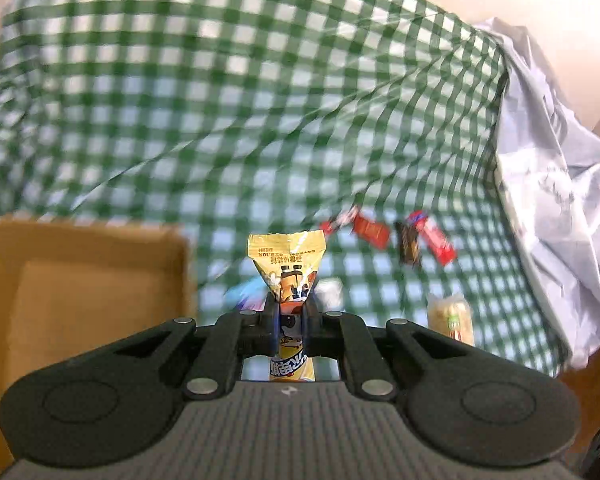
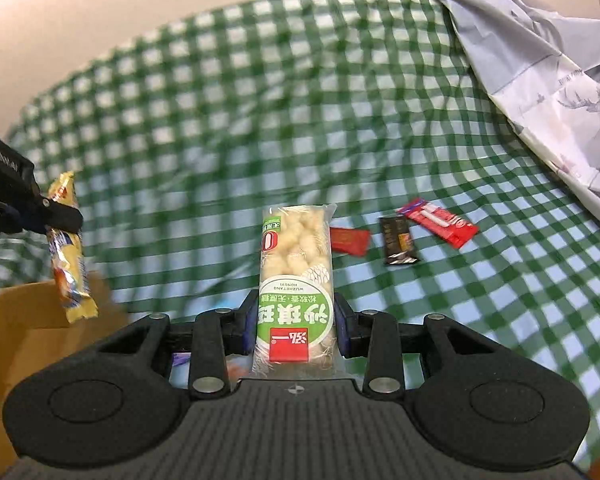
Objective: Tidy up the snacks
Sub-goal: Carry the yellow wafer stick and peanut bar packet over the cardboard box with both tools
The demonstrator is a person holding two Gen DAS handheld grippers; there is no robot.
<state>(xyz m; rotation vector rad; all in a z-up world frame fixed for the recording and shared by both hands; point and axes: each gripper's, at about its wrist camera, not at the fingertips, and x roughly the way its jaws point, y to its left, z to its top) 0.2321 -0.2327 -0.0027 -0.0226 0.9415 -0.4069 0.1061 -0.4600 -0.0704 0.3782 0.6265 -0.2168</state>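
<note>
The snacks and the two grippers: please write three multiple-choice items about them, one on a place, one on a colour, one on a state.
1. Where is the cardboard box in the left wrist view?
A. lower left
B. upper right
C. centre

2. What colour is the checked cloth?
A. red and white
B. green and white
C. blue and yellow

3. What does the right gripper hold?
A. nothing
B. a red packet
C. a clear puffed-snack pack

Answers: 1 A, the box fills that corner; 2 B, green squares show everywhere; 3 C, the jaws press on its sides.

Glossy wrapper (image 1: 286, 256), seemingly cloth gingham (image 1: 260, 100)
</note>
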